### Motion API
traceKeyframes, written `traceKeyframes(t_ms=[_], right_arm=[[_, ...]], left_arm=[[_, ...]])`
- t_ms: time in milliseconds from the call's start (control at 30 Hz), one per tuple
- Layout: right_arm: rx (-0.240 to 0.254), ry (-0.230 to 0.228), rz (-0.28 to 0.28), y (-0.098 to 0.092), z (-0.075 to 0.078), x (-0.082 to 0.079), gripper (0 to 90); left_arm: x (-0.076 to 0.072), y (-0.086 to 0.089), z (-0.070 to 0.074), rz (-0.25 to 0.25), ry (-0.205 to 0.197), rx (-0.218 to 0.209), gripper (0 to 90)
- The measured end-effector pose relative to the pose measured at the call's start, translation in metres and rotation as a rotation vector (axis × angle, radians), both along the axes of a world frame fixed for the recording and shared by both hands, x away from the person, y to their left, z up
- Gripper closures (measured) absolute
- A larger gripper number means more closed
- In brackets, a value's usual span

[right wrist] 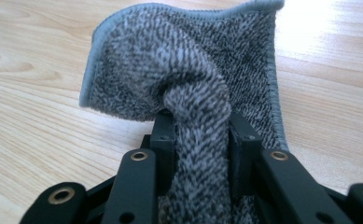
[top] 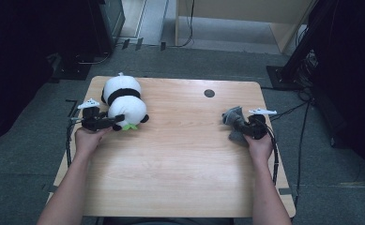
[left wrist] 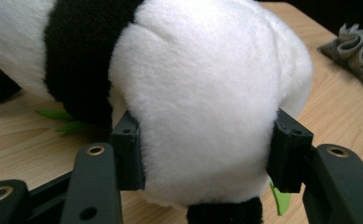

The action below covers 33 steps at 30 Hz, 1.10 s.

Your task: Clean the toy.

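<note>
A black-and-white panda plush (top: 124,101) lies on the wooden table (top: 180,159) at its far left, with a green felt leaf under it. My left gripper (top: 117,119) comes at it from the left. In the left gripper view the pads (left wrist: 128,154) press on both sides of the white plush head (left wrist: 207,93). Over at the right edge, a grey terry cloth (top: 233,116) is bunched up. My right gripper (top: 239,124) is shut on a fold of it. The right gripper view shows the cloth (right wrist: 184,65) pinched between the jaws and rising above them.
A dark round grommet hole (top: 209,93) sits near the table's far edge. Cables (top: 276,154) trail from the right gripper over the table's right side. Dark equipment stands on the floor to the left and right, and a wooden cabinet (top: 246,14) stands behind.
</note>
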State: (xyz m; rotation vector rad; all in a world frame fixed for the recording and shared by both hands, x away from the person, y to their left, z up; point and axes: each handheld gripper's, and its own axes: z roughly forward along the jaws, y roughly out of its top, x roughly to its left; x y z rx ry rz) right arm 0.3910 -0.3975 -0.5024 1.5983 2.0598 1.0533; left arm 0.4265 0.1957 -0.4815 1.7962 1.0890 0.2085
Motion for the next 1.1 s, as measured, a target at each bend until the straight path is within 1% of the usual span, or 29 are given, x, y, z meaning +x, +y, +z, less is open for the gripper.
traceKeyframes(t_ms=[33, 67, 167, 200, 233, 267, 300, 333, 367, 400, 433, 467, 500, 533, 567, 633, 700, 733, 767, 800, 833, 867, 900, 967, 1000, 1033, 1067, 1100], right_arm=[[-0.006, -0.002, 0.004, 0.001, -0.001, 0.001, 67.8], [-0.026, -0.01, 0.012, 0.002, -0.004, 0.001, 66.0], [-0.034, -0.016, 0.013, 0.003, -0.006, 0.002, 64.2], [-0.04, -0.019, 0.01, 0.003, -0.006, 0.002, 61.0], [-0.037, -0.014, 0.004, 0.002, -0.006, 0.002, 59.5], [-0.023, -0.008, -0.002, 0.002, -0.006, 0.002, 57.7], [-0.023, -0.008, -0.002, 0.002, -0.006, 0.002, 57.7], [-0.001, 0.001, -0.008, 0.001, -0.004, 0.002, 52.8], [-0.001, 0.001, -0.008, 0.001, -0.004, 0.002, 52.8], [-0.002, -0.006, -0.015, -0.001, -0.002, 0.002, 44.3], [-0.005, -0.01, -0.017, -0.001, -0.001, 0.001, 41.2], [-0.008, -0.014, -0.024, -0.001, 0.001, 0.001, 38.9], [-0.008, -0.014, -0.024, -0.001, 0.001, 0.001, 38.9], [0.004, -0.023, -0.032, -0.003, 0.007, -0.001, 35.7], [0.013, -0.03, -0.039, -0.004, 0.009, -0.002, 34.3], [0.047, -0.04, -0.042, -0.006, 0.014, -0.004, 32.0], [0.047, -0.044, -0.035, -0.005, 0.017, -0.007, 30.9], [0.047, -0.044, -0.035, -0.005, 0.017, -0.007, 30.9], [0.016, -0.043, -0.032, -0.002, 0.02, -0.009, 30.2], [0.0, -0.041, -0.028, 0.0, 0.021, -0.01, 29.7], [-0.01, -0.041, -0.025, 0.003, 0.023, -0.011, 29.6], [-0.017, -0.044, -0.019, 0.005, 0.024, -0.011, 29.5], [-0.022, -0.047, -0.016, 0.006, 0.026, -0.012, 29.4], [-0.023, -0.05, -0.013, 0.008, 0.027, -0.013, 29.2], [-0.018, -0.056, -0.009, 0.011, 0.031, -0.016, 29.1], [-0.018, -0.056, -0.009, 0.011, 0.031, -0.016, 29.1], [-0.014, -0.062, -0.004, 0.012, 0.034, -0.019, 29.1], [-0.007, -0.056, -0.002, 0.013, 0.036, -0.02, 29.1]], left_arm=[[0.0, 0.0, -0.001, 0.003, 0.004, -0.004, 39.1], [0.001, 0.001, -0.002, 0.003, 0.004, -0.011, 36.8], [0.001, 0.001, -0.005, -0.003, -0.002, -0.011, 32.4], [0.001, 0.001, -0.005, -0.002, -0.001, -0.011, 30.1], [0.002, 0.001, -0.005, -0.001, 0.003, -0.011, 27.4], [0.002, 0.001, -0.005, -0.001, 0.003, -0.011, 25.4], [0.002, 0.001, -0.005, -0.002, 0.007, -0.012, 22.6], [0.002, 0.0, -0.004, -0.003, 0.013, -0.012, 19.7], [0.002, 0.0, -0.003, -0.009, 0.02, -0.014, 19.7], [0.003, -0.001, -0.002, -0.014, 0.023, -0.009, 16.0], [0.002, -0.004, -0.001, -0.013, 0.014, 0.023, 13.9], [0.002, -0.005, 0.0, -0.01, 0.014, 0.033, 13.4], [0.002, -0.005, 0.0, -0.01, 0.014, 0.033, 13.3], [0.001, -0.006, 0.002, 0.002, 0.022, 0.043, 12.9], [0.001, -0.006, 0.003, 0.002, 0.026, 0.049, 12.7], [0.001, -0.006, 0.003, 0.0, 0.032, 0.051, 12.6], [0.001, -0.004, 0.004, -0.003, 0.05, 0.052, 11.2], [0.001, -0.004, 0.004, -0.003, 0.05, 0.052, 7.8], [0.0, -0.006, 0.006, 0.013, 0.036, 0.072, 1.8], [-0.002, -0.006, 0.007, 0.014, 0.02, 0.084, 0.0], [-0.004, -0.007, 0.009, 0.016, 0.003, 0.1, 0.0], [-0.005, -0.007, 0.011, 0.011, -0.006, 0.105, 0.0], [-0.006, -0.007, 0.013, 0.004, -0.011, 0.096, 0.0], [-0.008, -0.008, 0.014, 0.002, -0.01, 0.096, 0.0], [-0.01, -0.008, 0.016, 0.005, -0.01, 0.108, 0.0], [-0.012, -0.009, 0.017, 0.004, -0.02, 0.119, 0.0], [-0.015, -0.009, 0.019, 0.001, -0.032, 0.13, 0.0], [-0.018, -0.011, 0.024, -0.004, -0.035, 0.144, 0.0]])
